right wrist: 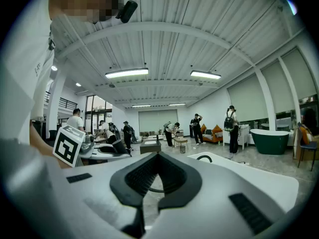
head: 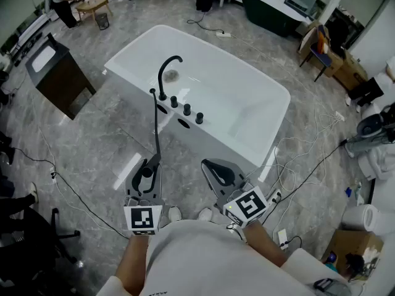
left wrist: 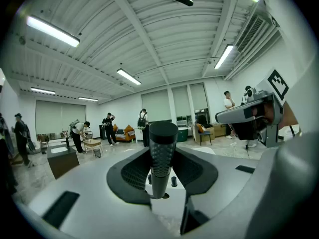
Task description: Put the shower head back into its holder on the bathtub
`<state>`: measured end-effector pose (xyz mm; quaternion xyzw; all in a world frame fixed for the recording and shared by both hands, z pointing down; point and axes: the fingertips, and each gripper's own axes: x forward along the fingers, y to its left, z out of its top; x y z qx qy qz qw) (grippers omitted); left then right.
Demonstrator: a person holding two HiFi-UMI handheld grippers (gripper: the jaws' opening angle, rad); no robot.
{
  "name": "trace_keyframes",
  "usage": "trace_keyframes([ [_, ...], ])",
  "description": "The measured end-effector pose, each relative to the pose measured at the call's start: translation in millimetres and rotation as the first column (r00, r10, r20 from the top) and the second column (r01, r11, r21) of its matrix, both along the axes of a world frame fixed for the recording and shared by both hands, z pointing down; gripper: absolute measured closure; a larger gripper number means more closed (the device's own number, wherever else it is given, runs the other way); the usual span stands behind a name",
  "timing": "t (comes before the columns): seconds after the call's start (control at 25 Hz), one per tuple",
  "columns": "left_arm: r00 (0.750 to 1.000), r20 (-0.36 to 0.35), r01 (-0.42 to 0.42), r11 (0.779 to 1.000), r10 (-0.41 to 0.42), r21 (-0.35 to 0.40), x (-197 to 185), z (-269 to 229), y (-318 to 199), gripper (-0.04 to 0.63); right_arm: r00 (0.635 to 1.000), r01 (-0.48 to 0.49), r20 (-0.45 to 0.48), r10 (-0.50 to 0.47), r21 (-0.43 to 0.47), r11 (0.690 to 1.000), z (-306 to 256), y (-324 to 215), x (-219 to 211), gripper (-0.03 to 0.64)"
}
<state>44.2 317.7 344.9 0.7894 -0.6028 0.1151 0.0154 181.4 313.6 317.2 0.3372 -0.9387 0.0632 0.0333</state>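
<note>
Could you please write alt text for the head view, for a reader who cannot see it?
Seen from above, a person's left gripper grips a black shower head, whose thin hose leads to the rim of a white bathtub with a black curved faucet and knobs. The right gripper is shut and empty beside it.

Open floor lies between us and the bathtub. The faucet and knobs crowd its near rim beside our shower head, and cables strew the right.
</note>
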Motion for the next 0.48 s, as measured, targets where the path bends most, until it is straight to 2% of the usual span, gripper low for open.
trace_keyframes([
  [0.48, 1.000, -0.008, -0.003, 1.000, 0.003, 0.010, -15, -4, 9, 0.454, 0.999, 0.012, -0.035, -0.011, 0.004, 1.000, -2, 12, -14, 0.598],
])
